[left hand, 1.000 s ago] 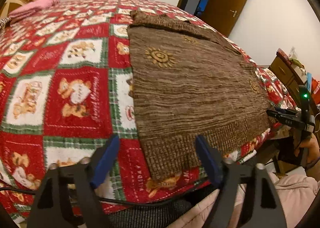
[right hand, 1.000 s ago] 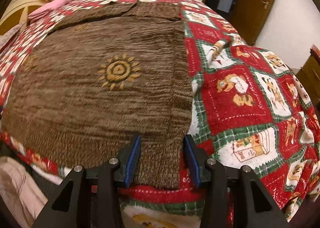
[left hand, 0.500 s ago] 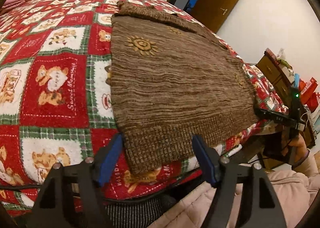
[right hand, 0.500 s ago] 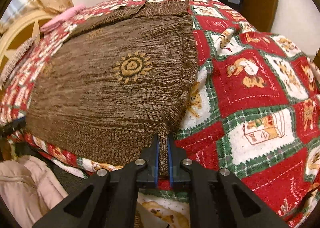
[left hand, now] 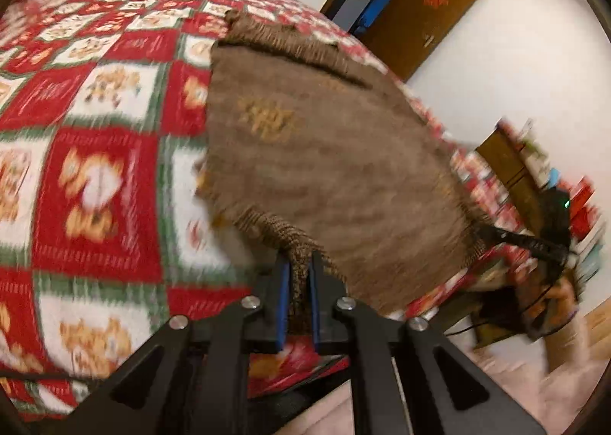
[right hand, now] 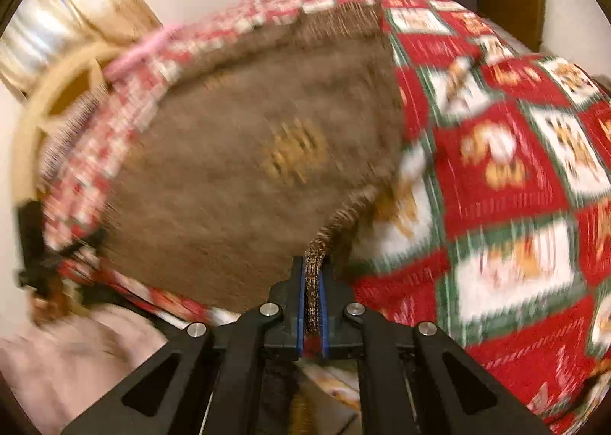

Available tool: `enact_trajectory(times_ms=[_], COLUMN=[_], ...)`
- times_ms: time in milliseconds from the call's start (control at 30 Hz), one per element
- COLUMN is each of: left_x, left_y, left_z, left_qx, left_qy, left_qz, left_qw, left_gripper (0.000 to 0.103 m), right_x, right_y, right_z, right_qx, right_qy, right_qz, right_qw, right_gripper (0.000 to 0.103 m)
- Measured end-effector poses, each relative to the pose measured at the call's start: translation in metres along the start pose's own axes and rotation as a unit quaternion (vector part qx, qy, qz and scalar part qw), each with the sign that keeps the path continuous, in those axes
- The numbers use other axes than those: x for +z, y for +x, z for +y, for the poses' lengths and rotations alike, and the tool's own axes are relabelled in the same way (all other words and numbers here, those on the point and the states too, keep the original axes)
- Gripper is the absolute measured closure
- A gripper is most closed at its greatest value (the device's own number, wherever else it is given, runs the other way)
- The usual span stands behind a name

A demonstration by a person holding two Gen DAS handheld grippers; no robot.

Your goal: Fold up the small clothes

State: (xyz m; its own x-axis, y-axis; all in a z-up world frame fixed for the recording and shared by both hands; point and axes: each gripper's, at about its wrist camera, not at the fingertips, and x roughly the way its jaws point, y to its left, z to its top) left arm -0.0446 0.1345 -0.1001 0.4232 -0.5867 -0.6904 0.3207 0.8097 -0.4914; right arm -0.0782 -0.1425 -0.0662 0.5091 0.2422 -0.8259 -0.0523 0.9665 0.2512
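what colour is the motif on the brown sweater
Golden yellow, on the mottled brown knit sweater. The motif is blurred in both views but shows best in the right wrist view.

Clearance: bed open on both sides of sweater, near edge crowded.
Bare quilt point(left hand: 95, 175) left of the sweater point(left hand: 324, 168) and again on its right point(right hand: 515, 175): free passage. Both claws, left point(left hand: 298, 282) and right point(right hand: 313, 282), are clamped on the near hem corners. Blockers: pink cloth point(right hand: 137, 49) and headboard point(right hand: 42, 99) at the far end, dresser point(left hand: 511, 168) off the right edge, door point(left hand: 424, 19) beyond.
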Motion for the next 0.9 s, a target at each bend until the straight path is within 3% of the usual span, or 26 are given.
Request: enact_trajectory(times_ms=[67,167,300,400,467,533,633,667,700,767,900], left_x=[0.023,0.062,0.111,0.141,0.158,0.166,0.176,0.178,0.180,0.179,0.174], left_y=[-0.001,0.005,0.026,0.046,0.058,0.063,0.056,0.050,0.043,0.032,0.031], left_z=[-0.003,-0.010,-0.023,-0.022,-0.016,-0.009,0.002,0.006,0.011,0.020,0.024], left_qx=[-0.014,-0.024,0.012,0.027,0.044,0.050,0.057,0.063,0.068,0.066,0.057], left_qy=[-0.008,-0.001,0.036,0.033,0.030,0.032,0.033,0.032,0.032,0.034,0.071], left_qz=[-0.006,-0.017,-0.023,-0.022,-0.017,-0.004,-0.001,-0.014,-0.032,-0.053,-0.044], left_qw=[0.9998,0.9996,0.9990,0.9989,0.9984,0.9982,0.9979,0.9974,0.9966,0.9959,0.9948], left_gripper=[0.094,0.094,0.094,0.094,0.093,0.092,0.061,0.042,0.034,0.034,0.034], right_x=[0.026,0.064,0.111,0.141,0.150,0.154,0.155,0.154,0.154,0.154,0.158], right_y=[-0.013,-0.021,-0.012,0.010,0.027,0.041,0.056,0.059,0.061,0.063,0.064], right_z=[0.000,-0.001,-0.014,-0.028,-0.036,-0.046,-0.056,-0.058,-0.060,-0.063,-0.072], right_qx=[0.033,0.046,0.042,0.009,-0.002,0.012,0.041,0.047,0.049,0.054,0.091], right_qy=[0.015,0.020,0.051,0.070,0.079,0.093,0.129,0.138,0.143,0.154,0.179], right_qz=[-0.026,-0.060,-0.089,-0.099,-0.099,-0.097,-0.095,-0.094,-0.094,-0.104,-0.122], right_qw=[0.999,0.997,0.994,0.993,0.992,0.991,0.986,0.985,0.984,0.981,0.972], right_gripper=[0.098,0.098,0.098,0.098,0.098,0.098,0.097,0.097,0.096,0.096,0.094])
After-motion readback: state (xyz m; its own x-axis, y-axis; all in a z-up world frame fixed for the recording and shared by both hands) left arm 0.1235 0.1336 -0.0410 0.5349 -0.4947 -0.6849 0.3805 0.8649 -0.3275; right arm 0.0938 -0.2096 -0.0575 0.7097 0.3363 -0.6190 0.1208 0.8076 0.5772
